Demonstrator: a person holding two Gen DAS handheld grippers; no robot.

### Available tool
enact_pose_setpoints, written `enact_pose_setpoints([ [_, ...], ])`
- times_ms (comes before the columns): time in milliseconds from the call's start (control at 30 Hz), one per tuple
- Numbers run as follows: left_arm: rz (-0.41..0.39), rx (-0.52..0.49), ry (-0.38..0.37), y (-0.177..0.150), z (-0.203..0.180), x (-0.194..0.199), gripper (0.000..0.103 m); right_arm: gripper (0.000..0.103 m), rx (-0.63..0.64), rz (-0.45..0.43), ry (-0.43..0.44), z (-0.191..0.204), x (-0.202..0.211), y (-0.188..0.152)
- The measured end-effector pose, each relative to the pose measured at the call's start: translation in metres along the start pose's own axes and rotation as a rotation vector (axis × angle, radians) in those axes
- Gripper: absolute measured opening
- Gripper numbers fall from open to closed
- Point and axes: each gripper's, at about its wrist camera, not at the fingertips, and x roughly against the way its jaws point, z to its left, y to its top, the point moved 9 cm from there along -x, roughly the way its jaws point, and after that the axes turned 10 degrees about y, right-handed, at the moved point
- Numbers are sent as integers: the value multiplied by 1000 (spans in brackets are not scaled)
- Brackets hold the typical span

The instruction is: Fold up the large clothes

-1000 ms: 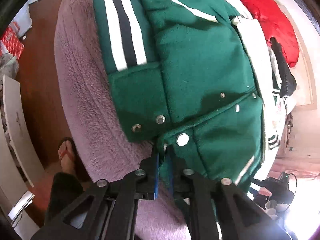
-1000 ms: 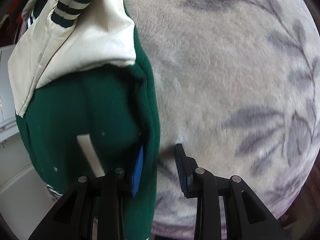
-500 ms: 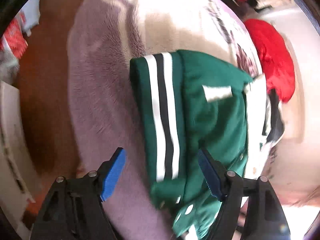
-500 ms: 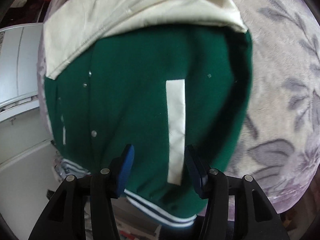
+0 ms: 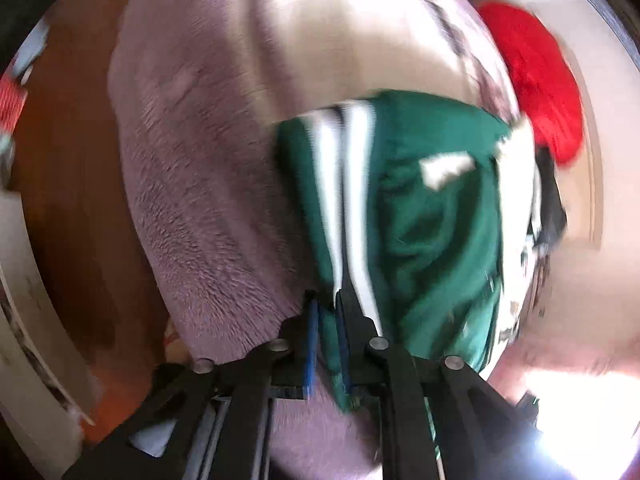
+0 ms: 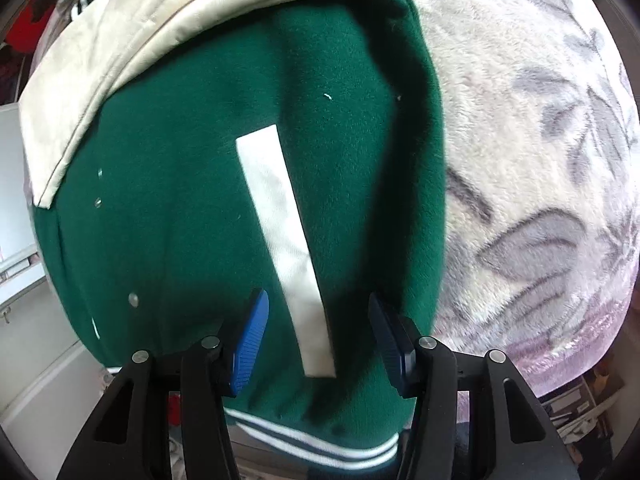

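Observation:
A green varsity jacket (image 6: pixel 192 208) with cream sleeves (image 6: pixel 120 36) and a white pocket strip (image 6: pixel 284 240) lies folded on a plush bed blanket (image 6: pixel 540 160). In the left wrist view the jacket (image 5: pixel 432 220) shows its striped hem (image 5: pixel 340 184). My left gripper (image 5: pixel 327 316) is shut on the hem's near corner. My right gripper (image 6: pixel 316 320) is open and empty, its blue pads (image 6: pixel 250 340) hovering over the jacket on either side of the pocket strip.
A red garment (image 5: pixel 536 80) and a dark item (image 5: pixel 552 208) lie beyond the jacket. The mauve blanket (image 5: pixel 208 200) hangs over the bed edge above a brown wooden floor (image 5: pixel 68 200). White furniture (image 6: pixel 24 280) stands beside the bed.
My left gripper let go of the snap edge, opened, and has now closed on the striped hem corner. My right gripper shifted from the jacket's side edge to over its middle, still open.

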Motion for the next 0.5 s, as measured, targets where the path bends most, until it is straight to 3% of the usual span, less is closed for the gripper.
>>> enact_pose_setpoints([
  [133, 30, -126, -5, -19, -27, 14, 58, 55, 16, 11, -10, -6, 11, -26],
  [200, 48, -159, -12, -31, -40, 12, 58, 55, -1, 50, -14, -18, 5, -50],
  [333, 102, -220, 42, -61, -61, -9, 58, 55, -11, 144, -32, -47, -30, -95],
  [400, 128, -241, 47, -77, -75, -20, 58, 54, 1, 120, -98, -66, -47, -107],
  [500, 147, -291, 84, -96, -91, -25, 58, 55, -53, 123, -53, -71, -64, -113],
])
